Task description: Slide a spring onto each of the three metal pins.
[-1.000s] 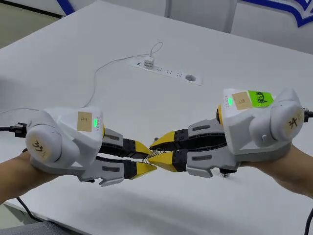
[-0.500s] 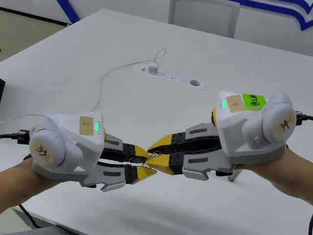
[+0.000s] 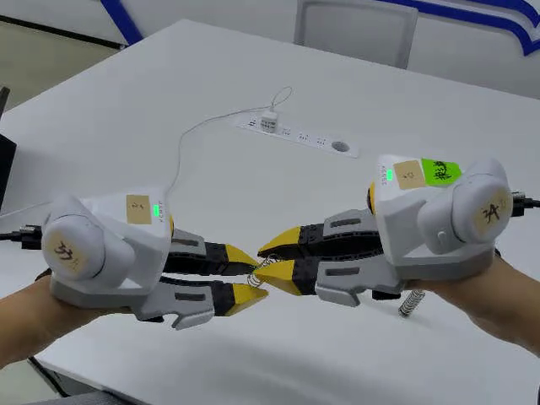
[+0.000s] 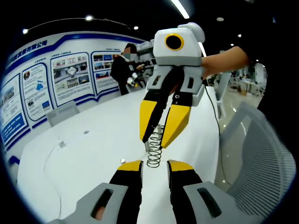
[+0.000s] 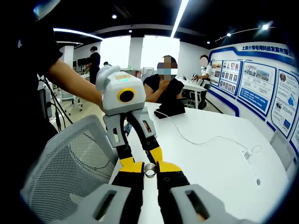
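Right gripper (image 5: 150,168) clamped on the spring (image 4: 153,150), coils pinched between its yellow tips. Left gripper (image 4: 154,166) faces it tip to tip, jaws apart, with the spring's free end reaching into their gap; whether they touch, cannot tell. Both are above the table (image 3: 211,101), well to the near side of the power strip (image 3: 297,136). Second spring (image 3: 409,302) lies on the table, also nearer than the power strip and off to its right.
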Demonstrator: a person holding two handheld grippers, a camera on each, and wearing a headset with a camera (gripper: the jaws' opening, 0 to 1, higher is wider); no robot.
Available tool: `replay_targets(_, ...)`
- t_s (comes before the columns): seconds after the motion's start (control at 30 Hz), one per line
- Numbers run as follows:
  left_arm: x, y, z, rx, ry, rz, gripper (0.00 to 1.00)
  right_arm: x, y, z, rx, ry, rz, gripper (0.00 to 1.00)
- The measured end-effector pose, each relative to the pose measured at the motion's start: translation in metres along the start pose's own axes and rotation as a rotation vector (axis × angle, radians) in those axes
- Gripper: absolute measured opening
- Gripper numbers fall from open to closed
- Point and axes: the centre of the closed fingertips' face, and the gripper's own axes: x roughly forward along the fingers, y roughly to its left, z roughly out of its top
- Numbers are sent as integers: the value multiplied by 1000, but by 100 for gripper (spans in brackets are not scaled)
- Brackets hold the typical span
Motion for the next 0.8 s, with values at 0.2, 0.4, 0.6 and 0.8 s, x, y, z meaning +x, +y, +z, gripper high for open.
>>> replay_targets(0.2,-2,4,-5,-24,-9,17,33,-3,-11,0,5,5,-22,10)
replay_targets(0.4,-3,9,-9,-43,-21,32,43,-9,-27,-8,25,19,-66,10)
replay_targets(0.6,-2,18,-12,-72,-29,51,56,-14,-51,-19,72,34,-126,10)
replay_targets(0.8,-2,24,-17,-111,-42,47,59,-10,-74,-39,125,97,-180,10)
